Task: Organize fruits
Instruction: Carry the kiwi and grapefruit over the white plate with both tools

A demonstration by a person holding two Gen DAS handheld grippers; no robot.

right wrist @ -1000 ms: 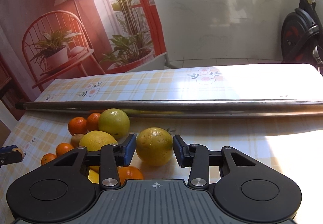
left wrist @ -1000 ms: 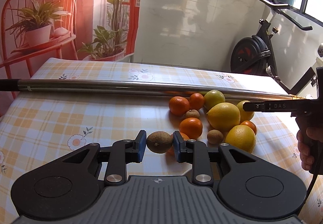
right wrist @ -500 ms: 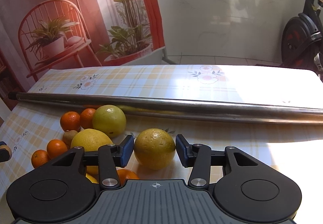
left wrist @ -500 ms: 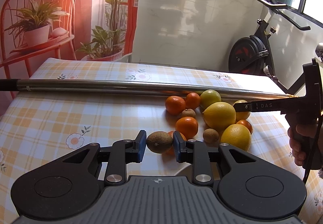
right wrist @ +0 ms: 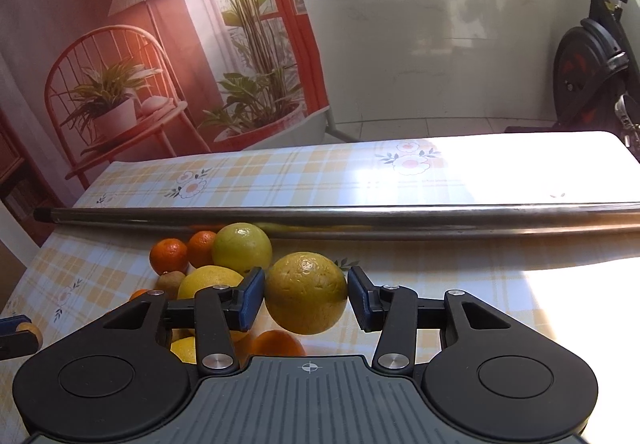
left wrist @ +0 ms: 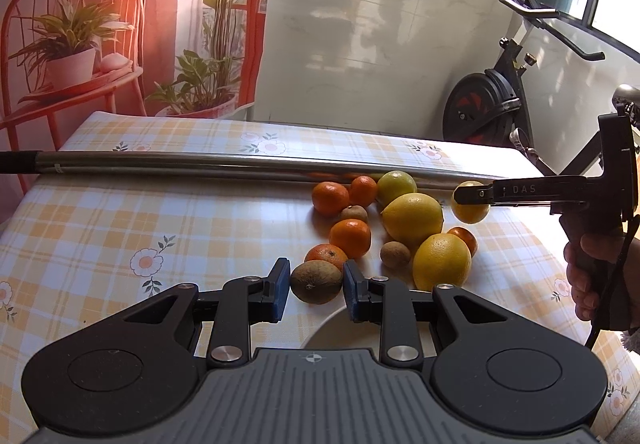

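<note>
My left gripper (left wrist: 316,284) is shut on a brown oval fruit (left wrist: 316,281), held just above the checked tablecloth at the near edge of the fruit pile. The pile holds several oranges (left wrist: 350,238), two big yellow citrus (left wrist: 413,216) and small brown fruits (left wrist: 395,254). My right gripper (right wrist: 306,294) is shut on a rough yellow-green citrus (right wrist: 306,292). In the left wrist view that right gripper (left wrist: 464,200) comes in from the right in a person's hand (left wrist: 588,268), holding the citrus (left wrist: 470,210) off the table beside the pile.
A long metal pole (left wrist: 240,166) lies across the table behind the fruit. A white rounded rim (left wrist: 332,324) shows under my left gripper. An exercise bike (left wrist: 492,112) stands past the table's right end. Bare tablecloth (left wrist: 120,236) spreads to the left.
The right gripper has risen with the yellow-green citrus and drawn right, away from the pile. My left gripper has pulled back slightly with the brown fruit, and the white rim has come into view.
</note>
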